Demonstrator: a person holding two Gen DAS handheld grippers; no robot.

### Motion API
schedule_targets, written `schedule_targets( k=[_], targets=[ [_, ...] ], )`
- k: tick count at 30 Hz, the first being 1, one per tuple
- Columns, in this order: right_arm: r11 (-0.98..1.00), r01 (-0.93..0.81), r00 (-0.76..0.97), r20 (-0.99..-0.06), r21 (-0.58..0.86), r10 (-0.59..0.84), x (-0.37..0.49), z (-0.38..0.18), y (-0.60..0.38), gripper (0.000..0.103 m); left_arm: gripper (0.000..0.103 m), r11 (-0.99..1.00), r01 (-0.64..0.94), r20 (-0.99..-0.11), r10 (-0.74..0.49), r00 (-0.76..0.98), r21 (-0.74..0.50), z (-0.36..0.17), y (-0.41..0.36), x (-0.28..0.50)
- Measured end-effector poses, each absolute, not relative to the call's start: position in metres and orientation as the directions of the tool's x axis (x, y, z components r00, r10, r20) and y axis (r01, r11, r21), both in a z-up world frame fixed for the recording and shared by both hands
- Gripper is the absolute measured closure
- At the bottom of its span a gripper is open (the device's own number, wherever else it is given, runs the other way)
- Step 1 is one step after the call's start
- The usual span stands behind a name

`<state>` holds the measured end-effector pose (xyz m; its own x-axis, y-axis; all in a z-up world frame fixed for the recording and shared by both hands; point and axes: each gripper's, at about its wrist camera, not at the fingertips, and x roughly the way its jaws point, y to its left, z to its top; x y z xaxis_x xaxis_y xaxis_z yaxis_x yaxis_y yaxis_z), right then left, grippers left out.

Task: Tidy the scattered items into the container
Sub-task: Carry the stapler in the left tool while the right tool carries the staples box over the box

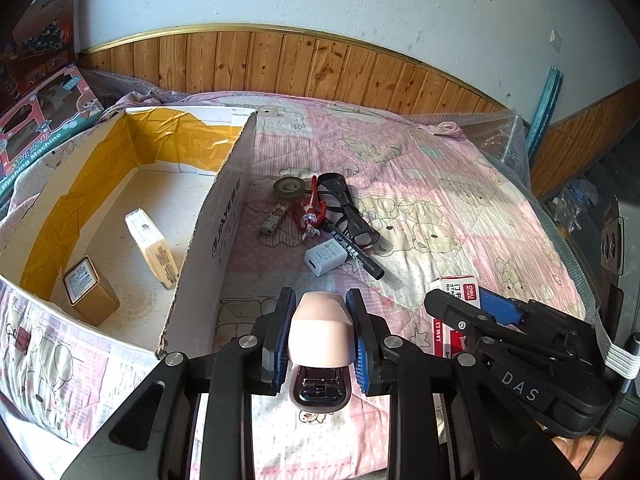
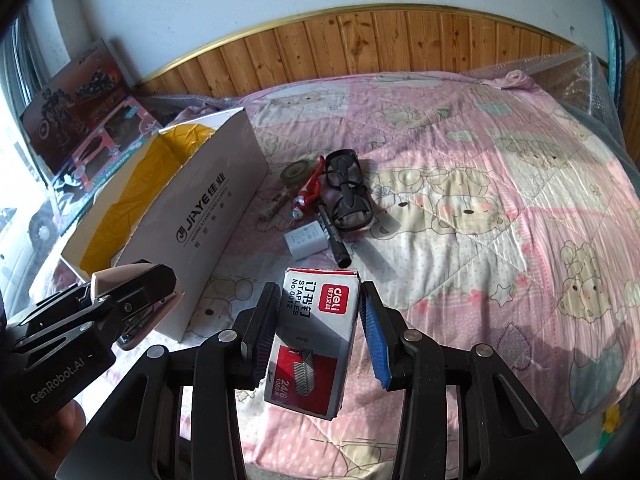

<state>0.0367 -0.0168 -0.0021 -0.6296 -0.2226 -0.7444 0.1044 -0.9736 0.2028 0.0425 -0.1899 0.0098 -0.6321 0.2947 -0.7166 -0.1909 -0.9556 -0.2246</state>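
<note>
My left gripper [image 1: 320, 312] is shut on a pink stapler [image 1: 320, 340], held just right of the open cardboard box [image 1: 208, 240]. The box holds a gold tin [image 1: 90, 292] and a yellowish packet [image 1: 152, 252]. My right gripper [image 2: 320, 308] is shut on a red-and-white staples box [image 2: 316, 328] above the quilt. Ahead lie a tape roll [image 1: 287, 188], a red toy figure [image 1: 310, 216], black glasses [image 1: 348, 208], a black marker [image 1: 356, 254], a white charger [image 1: 325, 258] and a small patterned tube [image 1: 274, 220]. The right wrist view shows the left gripper [image 2: 136, 288] beside the box [image 2: 208, 216].
A pink cartoon quilt [image 2: 480, 220] covers the bed, which drops off at the right. Toy boxes [image 1: 36, 128] stand behind the cardboard box at the left. A wood-panelled wall [image 1: 320, 64] runs along the far side, with bubble wrap [image 1: 504, 136] at the far right corner.
</note>
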Motion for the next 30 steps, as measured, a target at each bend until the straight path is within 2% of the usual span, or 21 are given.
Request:
schedule_targets(
  k=[30],
  targets=[
    [-0.938, 0.281, -0.637, -0.691, 0.202, -0.340, 0.010, 0.046, -0.092, 0.060, 0.076, -0.932, -0.118, -0.618, 0.318, -0.719, -0.342, 0.066, -0.261, 0.035]
  ],
)
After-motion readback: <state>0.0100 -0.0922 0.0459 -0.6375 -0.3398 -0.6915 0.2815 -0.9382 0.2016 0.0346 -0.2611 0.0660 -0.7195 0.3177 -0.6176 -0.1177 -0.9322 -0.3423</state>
